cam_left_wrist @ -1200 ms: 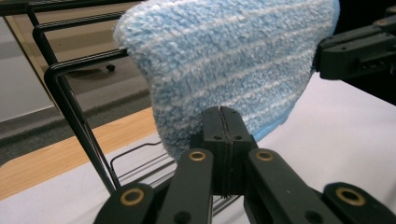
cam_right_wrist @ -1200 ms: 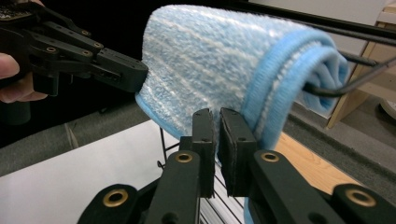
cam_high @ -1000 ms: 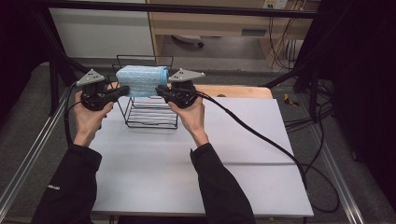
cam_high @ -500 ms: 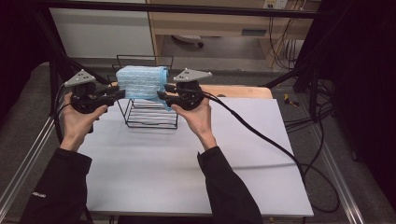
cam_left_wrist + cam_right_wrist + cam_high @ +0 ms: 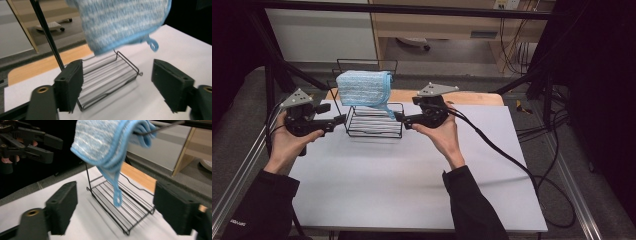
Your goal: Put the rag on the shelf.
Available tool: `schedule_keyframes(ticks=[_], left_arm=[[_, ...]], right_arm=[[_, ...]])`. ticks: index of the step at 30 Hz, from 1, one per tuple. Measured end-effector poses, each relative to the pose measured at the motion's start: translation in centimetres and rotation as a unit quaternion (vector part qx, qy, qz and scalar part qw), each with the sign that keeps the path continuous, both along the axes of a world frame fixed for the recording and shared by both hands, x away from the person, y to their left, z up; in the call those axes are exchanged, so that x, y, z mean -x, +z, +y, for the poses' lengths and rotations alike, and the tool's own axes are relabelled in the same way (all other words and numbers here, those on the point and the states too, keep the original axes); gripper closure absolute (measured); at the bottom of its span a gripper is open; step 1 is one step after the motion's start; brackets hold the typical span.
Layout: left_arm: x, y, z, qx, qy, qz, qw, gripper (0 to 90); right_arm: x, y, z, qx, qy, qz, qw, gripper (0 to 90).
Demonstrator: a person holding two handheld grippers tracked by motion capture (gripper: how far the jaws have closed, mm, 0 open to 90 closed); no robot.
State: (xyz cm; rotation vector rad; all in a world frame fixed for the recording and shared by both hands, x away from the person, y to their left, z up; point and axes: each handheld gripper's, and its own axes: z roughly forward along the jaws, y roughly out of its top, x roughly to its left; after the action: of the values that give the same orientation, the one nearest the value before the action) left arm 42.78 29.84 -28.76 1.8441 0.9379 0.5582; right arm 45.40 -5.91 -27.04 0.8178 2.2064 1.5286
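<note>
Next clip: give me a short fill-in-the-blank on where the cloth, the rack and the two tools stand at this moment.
1. The blue cloth hangs over the top bar of the black wire ____.
2. The jaws of the left tool and the right tool are ____, with nothing between them.
3. A small ____ dangles from the cloth's lower corner.
4. The rack stands on the white ____.

Missing words: rack; open; loop; table
</note>
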Motion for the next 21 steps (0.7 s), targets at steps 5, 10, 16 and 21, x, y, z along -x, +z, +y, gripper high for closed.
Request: schedule_keyframes(ticks=[5,10,16,21], left_arm=[[1.0,-2.1,0.2,-0.001,-0.004,0.011,0.9999,17.4],[1.7,-4.1,0.1,-0.005,-0.008,0.023,0.9997,11.6],[2.4,-6.2,-0.4,-0.003,-0.023,0.034,0.9991,8.5],[2.9,-8.0,-1.1,-0.008,-0.037,0.036,0.9986,7.7]], right_arm=[[0.8,-1.0,-2.9,-0.006,-0.007,0.016,0.9998,10.3],[1.5,-2.6,-5.9,-0.012,-0.019,0.031,0.9993,7.1],[2.8,-4.5,-9.2,-0.02,-0.035,0.033,0.9986,4.4],[3.8,-6.5,-11.7,-0.01,-0.052,0.043,0.9977,0.9]])
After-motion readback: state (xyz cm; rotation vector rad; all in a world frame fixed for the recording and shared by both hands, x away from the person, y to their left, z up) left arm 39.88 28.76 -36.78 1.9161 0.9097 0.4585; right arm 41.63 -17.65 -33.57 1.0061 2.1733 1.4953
